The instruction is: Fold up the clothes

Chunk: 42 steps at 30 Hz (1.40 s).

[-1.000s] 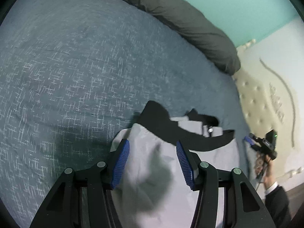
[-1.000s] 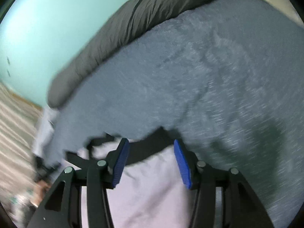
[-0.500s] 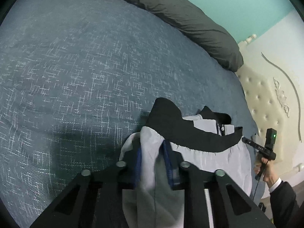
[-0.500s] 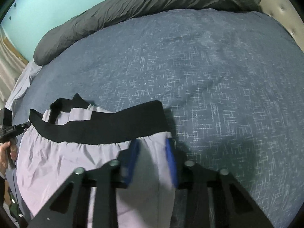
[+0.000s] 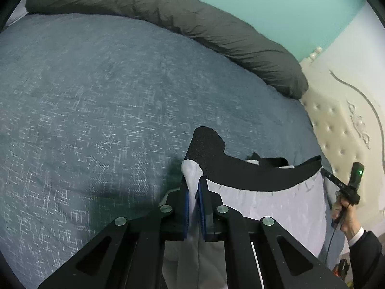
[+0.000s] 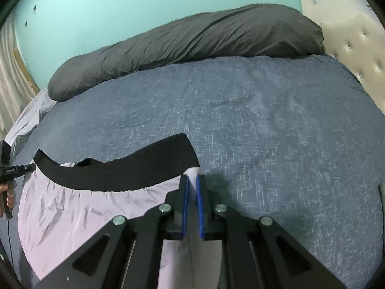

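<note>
Both hand-held grippers are pinching cloth: the left gripper has its blue pads pressed onto a bunched corner of the pale garment, and the right gripper clamps the opposite corner, each just below the black waistband. Working down from the biggest thing, the blue-grey bedspread fills most of each view, with a long dark grey bolster lying across its far edge against the teal wall and a cream tufted headboard along one side. The garment, light lavender with an elastic waistband and so probably shorts or trousers, is stretched between the two grips at the near side of the bed; how much of it rests on the bedspread I cannot tell. In the left wrist view the person's right hand shows at the far right, wrapped around its gripper handle. I judge this to be the start of a fold: the waist corners are secured and the cloth is pulled taut. The next move probably calls for carrying both corners together, at matched height and pace, over the rest of the garment so the waistband stays straight, then lowering before either grip is let go. Thin, slippery-looking cloth may slide from a shallow pinch.
</note>
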### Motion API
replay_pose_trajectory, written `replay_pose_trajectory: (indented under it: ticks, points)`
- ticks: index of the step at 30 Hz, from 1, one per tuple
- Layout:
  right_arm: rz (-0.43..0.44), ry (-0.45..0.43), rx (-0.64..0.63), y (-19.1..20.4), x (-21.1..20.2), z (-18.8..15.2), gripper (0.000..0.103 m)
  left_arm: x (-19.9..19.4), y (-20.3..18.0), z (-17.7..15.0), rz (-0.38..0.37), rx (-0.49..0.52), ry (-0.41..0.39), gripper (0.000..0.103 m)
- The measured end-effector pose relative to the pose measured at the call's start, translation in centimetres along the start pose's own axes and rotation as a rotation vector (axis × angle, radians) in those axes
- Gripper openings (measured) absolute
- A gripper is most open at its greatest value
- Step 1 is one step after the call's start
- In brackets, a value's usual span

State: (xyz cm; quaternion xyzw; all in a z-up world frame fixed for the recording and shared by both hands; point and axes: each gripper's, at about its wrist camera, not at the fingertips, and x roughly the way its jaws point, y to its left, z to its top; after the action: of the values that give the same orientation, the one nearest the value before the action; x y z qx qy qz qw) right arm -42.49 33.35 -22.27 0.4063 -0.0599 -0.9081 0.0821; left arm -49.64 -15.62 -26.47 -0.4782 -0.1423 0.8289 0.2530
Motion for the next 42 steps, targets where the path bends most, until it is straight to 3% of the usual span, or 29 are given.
replay_pose_trajectory:
  ticks: [7,11,14,18,21,24,26,30,35,42]
  points:
    - [-0.05,0.135,0.04,-0.6,4.9,0.0,0.006,4.1,1.6,-0.5,0.061,-0.029,0.05,0.007]
    - [-0.06,0.195,0.063,-1.1,6.2,-0.5,0.011,4.8,1.8,-1.1,0.085,-0.027,0.07,0.015]
    - [-0.092,0.184,0.082,-1.1,5.1,-0.3,0.017,3.5,1.4,-1.0,0.097,-0.022,0.058,0.025]
    - [-0.106,0.104,0.081,-0.1,0.9,0.1,0.024,-0.3,-0.4,-1.0,0.142,0.041,0.023,0.036]
    - [-0.004,0.045,0.079,1.9,-3.1,-0.8,0.024,-3.7,-2.8,-2.5,0.135,0.103,0.003,0.036]
    - [0.111,0.035,0.026,5.3,-6.8,-3.3,0.024,-6.1,-5.8,-6.0,0.102,0.168,0.015,0.036]
    - [0.211,0.056,0.0,8.1,-8.6,-5.7,0.024,-7.1,-7.6,-8.7,0.063,0.192,0.025,0.036]
    - [0.329,0.159,-0.033,12.5,-9.9,-10.7,0.024,-7.3,-11.0,-13.7,-0.012,0.208,0.068,0.036]
    - [0.385,0.261,-0.059,16.9,-9.5,-16.0,0.024,-5.6,-13.3,-18.1,-0.076,0.192,0.129,0.036]
    - [0.341,0.325,-0.032,19.1,-6.1,-19.2,0.022,-2.2,-13.3,-20.1,-0.054,0.167,0.152,0.036]
